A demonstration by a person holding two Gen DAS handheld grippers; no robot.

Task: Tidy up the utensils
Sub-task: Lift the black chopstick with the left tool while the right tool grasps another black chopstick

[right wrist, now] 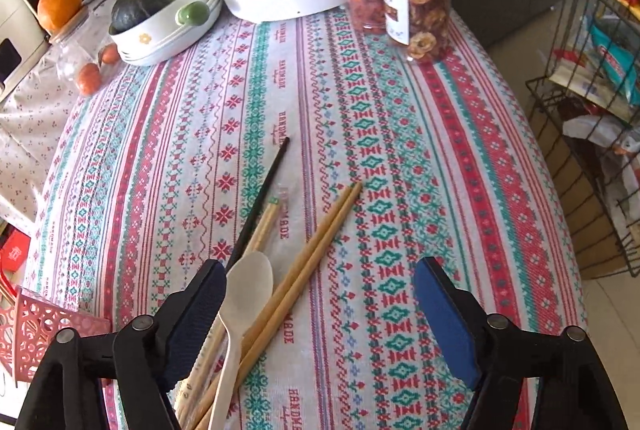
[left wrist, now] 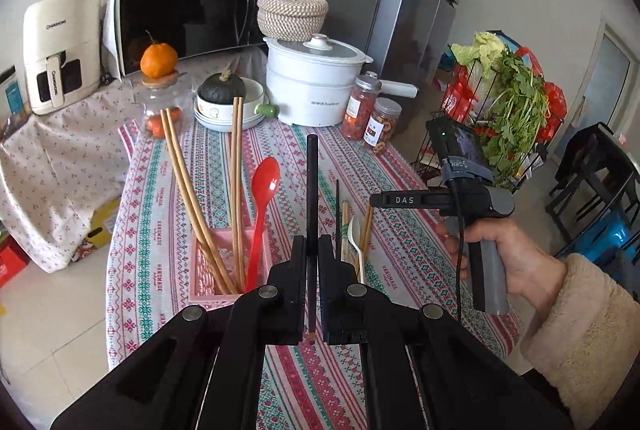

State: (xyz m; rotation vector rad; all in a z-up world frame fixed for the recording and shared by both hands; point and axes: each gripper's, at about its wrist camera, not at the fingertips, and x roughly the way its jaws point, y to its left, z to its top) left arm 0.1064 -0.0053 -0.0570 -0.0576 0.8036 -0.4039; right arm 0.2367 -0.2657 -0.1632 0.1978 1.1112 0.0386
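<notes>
Upright between the pressed-together fingers of the left gripper [left wrist: 313, 250] stands a thin black chopstick [left wrist: 312, 189], raised above the patterned tablecloth [left wrist: 400, 250]. Just left of it, the pink perforated plastic basket [left wrist: 208, 270] holds two pairs of long bamboo chopsticks [left wrist: 188, 197] and a red plastic spoon [left wrist: 262, 213]. Further right, the right gripper [right wrist: 320, 310], gripped by a hand [left wrist: 508, 258] in a fleecy sleeve, has jaws spread, its left pad beside a loose pile: white plastic spoon [right wrist: 240, 302], bamboo chopsticks [right wrist: 316, 242], another black chopstick [right wrist: 260, 197].
</notes>
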